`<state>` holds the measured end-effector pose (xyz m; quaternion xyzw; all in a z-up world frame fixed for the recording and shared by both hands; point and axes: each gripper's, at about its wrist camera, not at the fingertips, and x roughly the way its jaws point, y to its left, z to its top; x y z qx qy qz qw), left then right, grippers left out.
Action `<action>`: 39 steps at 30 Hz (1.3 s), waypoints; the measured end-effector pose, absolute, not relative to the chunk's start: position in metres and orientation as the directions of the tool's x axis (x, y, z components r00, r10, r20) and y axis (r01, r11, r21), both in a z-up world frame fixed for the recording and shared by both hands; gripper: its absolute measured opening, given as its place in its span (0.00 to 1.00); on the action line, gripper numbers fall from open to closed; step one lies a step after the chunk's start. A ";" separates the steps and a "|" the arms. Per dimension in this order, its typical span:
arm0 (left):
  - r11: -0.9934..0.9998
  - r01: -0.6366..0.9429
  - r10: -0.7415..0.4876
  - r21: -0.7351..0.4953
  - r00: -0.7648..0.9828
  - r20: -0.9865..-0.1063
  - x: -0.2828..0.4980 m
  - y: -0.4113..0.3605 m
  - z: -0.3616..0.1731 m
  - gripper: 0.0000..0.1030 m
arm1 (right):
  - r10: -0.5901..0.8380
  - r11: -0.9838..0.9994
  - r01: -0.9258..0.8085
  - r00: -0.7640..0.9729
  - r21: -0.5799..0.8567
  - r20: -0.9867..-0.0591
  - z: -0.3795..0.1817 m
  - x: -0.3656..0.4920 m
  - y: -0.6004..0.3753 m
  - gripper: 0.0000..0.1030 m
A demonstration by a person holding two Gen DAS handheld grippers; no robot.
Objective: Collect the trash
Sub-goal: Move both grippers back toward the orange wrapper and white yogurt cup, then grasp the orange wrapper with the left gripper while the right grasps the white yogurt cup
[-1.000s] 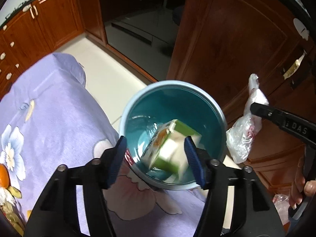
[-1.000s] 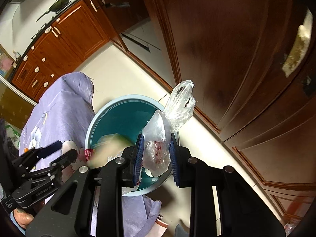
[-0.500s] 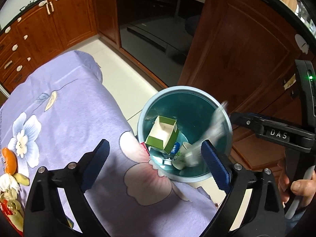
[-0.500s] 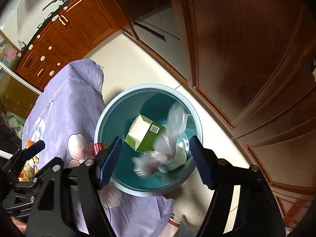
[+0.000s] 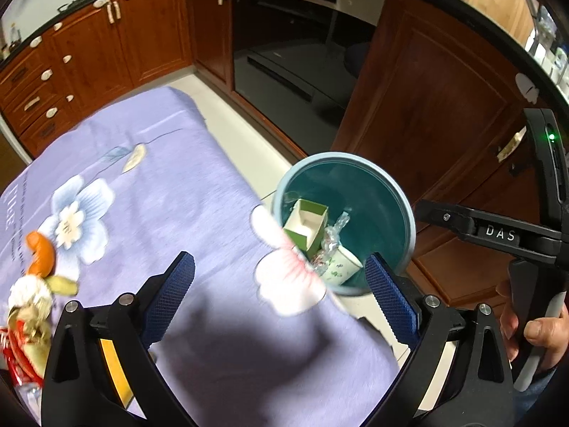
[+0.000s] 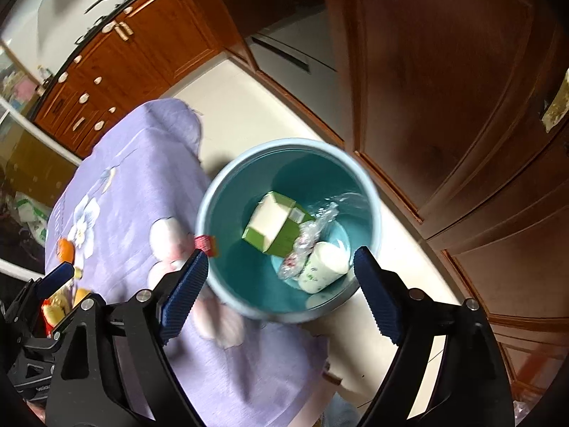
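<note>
Two grippers: both stand wide, with nothing pressed between the pads of either.
Left gripper [image 5: 281,284]: fingers spread far apart over the purple flowered tablecloth [image 5: 170,192]; nothing between them but cloth.
Right gripper [image 6: 281,284]: jaws opening, fingers wide, the bin's near rim showing in the gap between them; nothing gripped.
Bin [image 6: 227,192]: round, pale blue rim, teal inside, standing on the floor against the table's edge. In the left view [image 5: 405,213] it lies ahead of the right-hand fingertip, partly hidden by the cloth.
Green carton [image 6: 274,226]: inside the bin, ahead of the right gripper's fingers, lying tilted with its open white end showing; also in the left view [image 5: 307,222].
Clear plastic bag [image 6: 309,235]: crumpled inside the bin, touching the carton and the cup.
Paper cup [image 6: 322,267]: white with a green print, on its side at the bin's bottom, just ahead of the right-hand fingertip of the right gripper.
Remaining trash [image 5: 32,306]: peels and a red wrapper on the cloth, well left of the left gripper's left finger.
Person's hand [image 5: 533,331]: on the right gripper's handle, at the right edge of the left view.
</note>
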<state>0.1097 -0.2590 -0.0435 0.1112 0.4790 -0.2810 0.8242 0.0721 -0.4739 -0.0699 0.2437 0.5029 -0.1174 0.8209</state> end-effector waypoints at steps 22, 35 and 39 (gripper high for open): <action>0.940 0.333 -0.230 -0.074 0.457 -0.859 0.028 -0.008 -0.040 0.96 | 0.160 0.954 0.152 0.466 0.257 -0.870 -0.032 0.040 -0.276 0.82; 0.955 0.241 -0.247 -0.174 0.321 -0.914 -0.036 0.049 -0.101 0.96 | 0.227 0.965 0.028 0.408 0.260 -0.884 -0.036 0.021 -0.210 0.82; 0.948 0.261 -0.256 -0.179 0.299 -0.919 -0.040 0.046 -0.112 0.96 | 0.270 0.957 0.005 0.352 0.291 -0.896 -0.051 0.017 -0.196 0.82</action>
